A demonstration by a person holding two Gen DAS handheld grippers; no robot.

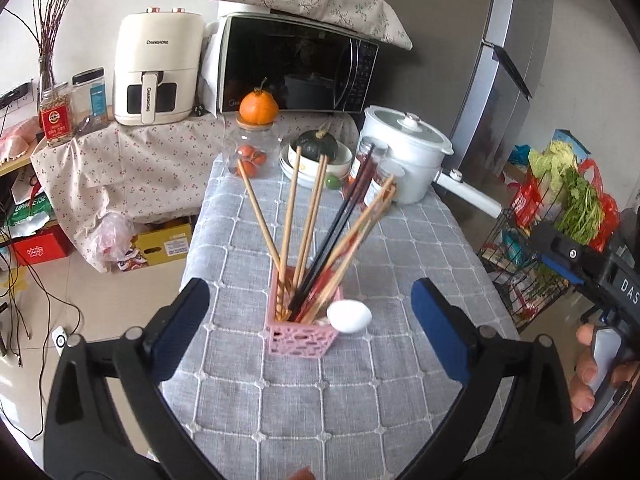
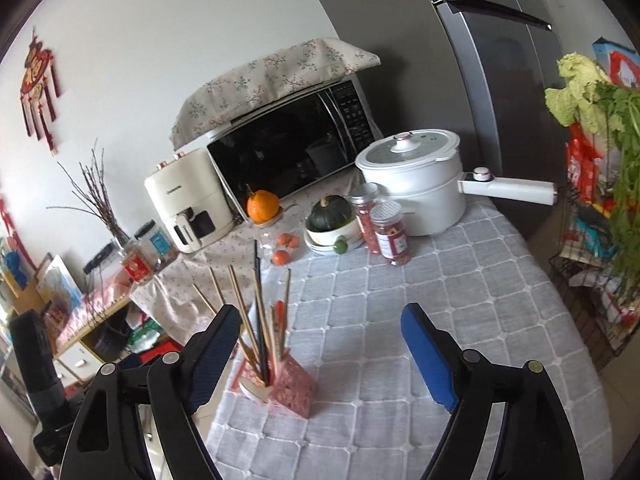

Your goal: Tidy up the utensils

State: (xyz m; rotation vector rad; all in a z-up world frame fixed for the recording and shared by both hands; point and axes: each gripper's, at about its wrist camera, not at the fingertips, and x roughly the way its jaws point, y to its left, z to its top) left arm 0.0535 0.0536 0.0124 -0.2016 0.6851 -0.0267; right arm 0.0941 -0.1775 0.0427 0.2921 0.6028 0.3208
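pink holder point(image 1: 301, 336) between left tool point(image 1: 310, 328) fingers

Bare tabletop point(image 2: 460, 280) lay open right of the pink holder point(image 1: 298, 336); fanned chopsticks point(image 1: 308, 216) blocked overhead approach.

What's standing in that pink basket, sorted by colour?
In the pink basket:
Light wooden chopsticks: 5 that I can make out
Black chopsticks: 2, close together
Red-tinted chopsticks: about 2, overlapping, hard to separate
White spoon: 1
Total: about 10
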